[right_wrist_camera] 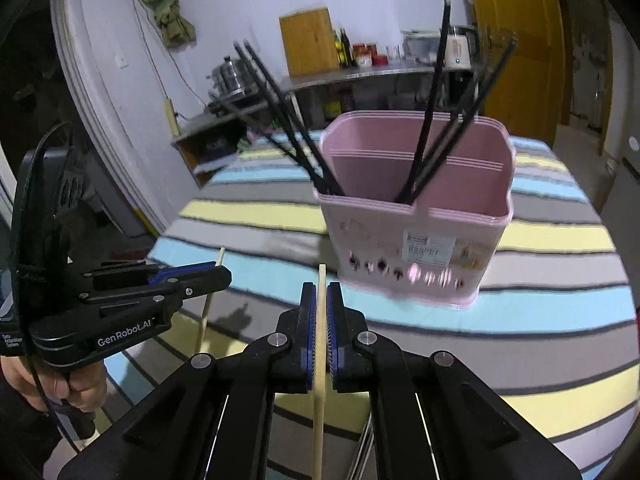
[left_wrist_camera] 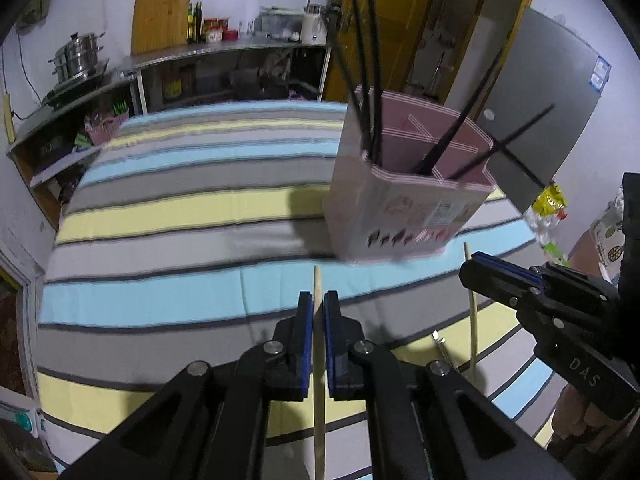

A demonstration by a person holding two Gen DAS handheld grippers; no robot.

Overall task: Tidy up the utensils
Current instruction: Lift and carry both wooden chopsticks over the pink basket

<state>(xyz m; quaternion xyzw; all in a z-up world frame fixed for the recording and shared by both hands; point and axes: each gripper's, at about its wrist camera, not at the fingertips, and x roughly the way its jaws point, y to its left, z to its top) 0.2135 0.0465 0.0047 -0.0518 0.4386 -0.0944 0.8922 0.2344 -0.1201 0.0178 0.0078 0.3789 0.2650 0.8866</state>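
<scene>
Item one, our left gripper (left_wrist_camera: 319, 308): fingers pressed together on a pale wooden chopstick (left_wrist_camera: 319, 380), which runs lengthwise between the blue pads (left_wrist_camera: 307, 336) and pokes out a little past the tips toward the far side. From the right wrist view we see this same gripper (right_wrist_camera: 224, 274) at the left, held in a bare hand (right_wrist_camera: 76, 388), its chopstick (right_wrist_camera: 208, 300) crossing the jaws from near to far.

Item two, our right gripper (right_wrist_camera: 322, 300): likewise clamped on a second wooden chopstick (right_wrist_camera: 320, 360), gripped along its length, tip just clear of the fingertips. In the left wrist view it (left_wrist_camera: 466, 270) appears at the right edge with its chopstick (left_wrist_camera: 472, 320) slanting down toward the cloth.

Item three, the pink utensil holder (right_wrist_camera: 416, 240): upright on the table, just beyond both grippers, divided into compartments, with a white label and a row of cut-outs on its near wall. The left wrist view (left_wrist_camera: 400, 208) shows it to the far right of the left gripper.

Item four, black chopsticks (right_wrist_camera: 288, 120): several standing in the holder, one bundle leaning left from the left compartment, another (right_wrist_camera: 436, 112) fanning up and right from the middle. Exact count we cannot tell, owing to blur.

Item five, striped tablecloth (left_wrist_camera: 180, 208): bands of blue, yellow and grey covering the table.

Item six, background: steel shelving (left_wrist_camera: 224, 52) with a stacked steamer pot (left_wrist_camera: 78, 56), bottles and a wooden board (left_wrist_camera: 162, 14) against the far wall
</scene>
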